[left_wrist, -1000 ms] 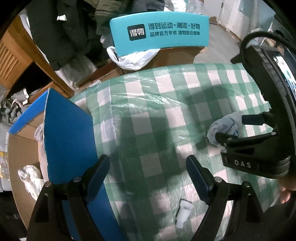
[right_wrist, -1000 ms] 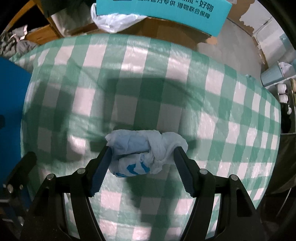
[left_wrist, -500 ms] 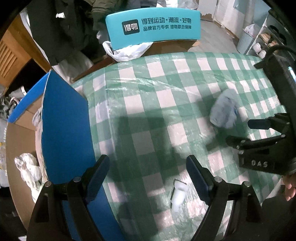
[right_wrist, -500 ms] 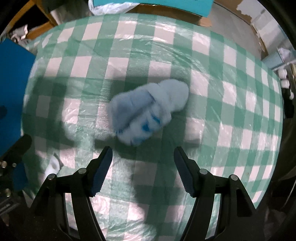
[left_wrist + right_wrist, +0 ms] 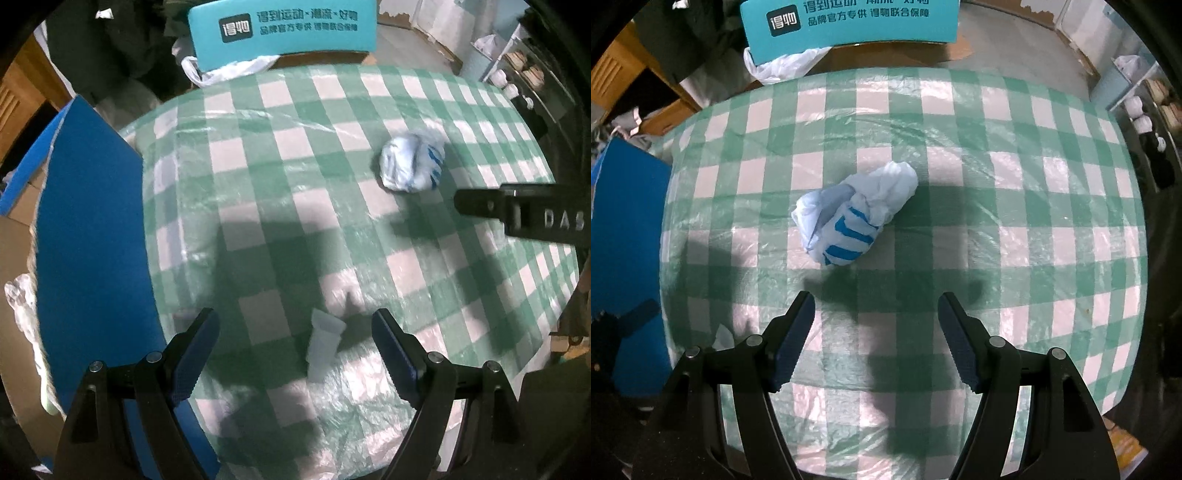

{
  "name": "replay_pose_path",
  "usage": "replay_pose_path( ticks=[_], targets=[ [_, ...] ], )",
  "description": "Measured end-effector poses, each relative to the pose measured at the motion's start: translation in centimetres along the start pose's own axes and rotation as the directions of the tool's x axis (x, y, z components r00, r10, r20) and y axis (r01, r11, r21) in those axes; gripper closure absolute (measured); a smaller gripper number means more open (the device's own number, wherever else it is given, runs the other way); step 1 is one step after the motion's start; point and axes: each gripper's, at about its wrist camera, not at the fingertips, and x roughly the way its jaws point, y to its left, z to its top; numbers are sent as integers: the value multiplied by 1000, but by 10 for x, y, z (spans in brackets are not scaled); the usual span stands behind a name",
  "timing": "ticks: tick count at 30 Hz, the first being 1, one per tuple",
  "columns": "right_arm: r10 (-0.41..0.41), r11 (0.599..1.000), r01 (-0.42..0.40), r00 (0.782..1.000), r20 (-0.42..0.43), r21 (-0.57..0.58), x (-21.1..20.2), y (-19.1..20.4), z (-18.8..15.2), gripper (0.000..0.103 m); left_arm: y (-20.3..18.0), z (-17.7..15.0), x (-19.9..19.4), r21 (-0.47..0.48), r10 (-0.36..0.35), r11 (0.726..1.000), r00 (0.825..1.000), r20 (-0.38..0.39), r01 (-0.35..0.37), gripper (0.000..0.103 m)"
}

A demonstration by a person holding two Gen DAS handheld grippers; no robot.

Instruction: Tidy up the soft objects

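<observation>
Left hand-held gripper [image 5: 295, 354] jaws wide, nothing clamped, now over small pale plastic piece [image 5: 323, 345], near side of crumpled white-and-blue plastic bag bundle [image 5: 855, 218]. Bundle released mid green-checked surface [image 5: 1015, 192]; right hand-held gripper [image 5: 877, 338] has backed off, empty, spread: bundle looks placed

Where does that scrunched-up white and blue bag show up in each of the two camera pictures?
Left wrist view: the bag lies upper right on the checked tablecloth, far from the tool.
Right wrist view: the bag lies near the middle, just ahead of the open tool.
Shared landmark: the teal box beyond the table's far edge.
</observation>
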Motion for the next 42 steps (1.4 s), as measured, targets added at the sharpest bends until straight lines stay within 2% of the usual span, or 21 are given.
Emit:
replay_pose_path(
  ticks=[5, 9, 15, 20, 22, 24, 27, 31, 42],
  targets=[
    [-2, 1000, 2, 1000, 0, -4, -3, 8, -3, 35, -3, -6, 6, -1, -8, 1000, 1000, -15, 8, 20],
    [-2, 1000, 2, 1000, 2, -3, -3, 6, -7, 35, -7, -8, 11, 8, -14, 1000, 999, -33, 14, 26],
    [0, 1000, 0, 1000, 9, 8, 2, 9, -2, 35, -14, -15, 27, 27, -5, 1000, 997, -76, 7, 50],
    [2, 1000, -2, 1000, 15, 12, -2, 8, -1, 35, -18, -18, 27, 38, 4, 999, 998, -65, -1, 58],
    [3, 1000, -3, 1000, 17, 13, -4, 6, -2, 35, -19, -19, 27, 54, 24, 998, 998, -63, -21, 72],
    [2, 1000, -2, 1000, 20, 19, -5, 5, -1, 35, -22, -20, 27, 62, 4, 998, 997, -74, 0, 84],
    [3, 999, -4, 1000, 23, 33, -5, 2, 0, 35, -29, -21, 25, 79, 21, 997, 998, -63, -16, 88],
    [4, 999, -5, 1000, 25, 49, -3, 2, 4, 35, -32, -18, 18, 70, 8, 998, 999, -47, -4, 89],
    [21, 998, -23, 999, 36, 60, 5, 10, 20, 32, -22, 25, -1, -2, -22, 1000, 1000, 7, 22, 89]
  ],
)
